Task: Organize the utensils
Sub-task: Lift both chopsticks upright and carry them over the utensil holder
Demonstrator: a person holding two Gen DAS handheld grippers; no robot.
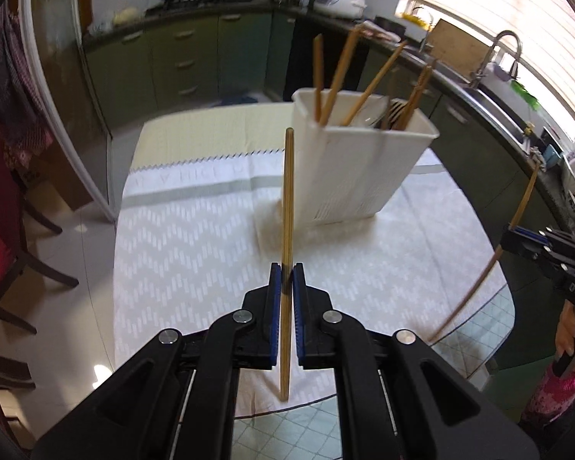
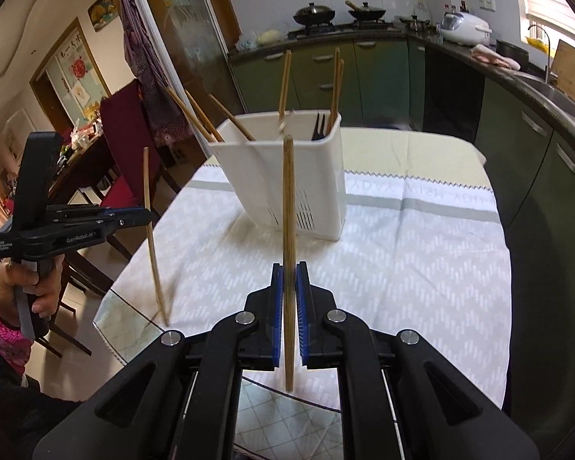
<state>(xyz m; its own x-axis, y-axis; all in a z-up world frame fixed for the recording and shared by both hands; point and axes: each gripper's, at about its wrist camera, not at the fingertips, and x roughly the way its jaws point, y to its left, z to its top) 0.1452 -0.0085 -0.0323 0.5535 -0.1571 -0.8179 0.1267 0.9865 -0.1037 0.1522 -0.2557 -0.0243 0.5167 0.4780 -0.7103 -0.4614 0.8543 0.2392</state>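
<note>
My left gripper (image 1: 286,274) is shut on a wooden chopstick (image 1: 288,199) and holds it upright above the cloth, short of the white utensil holder (image 1: 358,168). My right gripper (image 2: 289,274) is shut on another wooden chopstick (image 2: 288,207), also upright, in front of the holder (image 2: 287,176). The holder stands on the table and has several chopsticks, a spoon and a dark fork (image 2: 318,126) in it. Each gripper shows in the other's view: the right one (image 1: 511,235) at the far right, the left one (image 2: 147,216) at the left.
A white patterned cloth (image 1: 195,245) covers the glass table, whose bare front edge (image 1: 475,333) shows. Dark red chairs (image 2: 124,142) stand at the table's left side. Green kitchen cabinets (image 1: 180,61), a stove with pans and a sink (image 1: 498,92) ring the far side.
</note>
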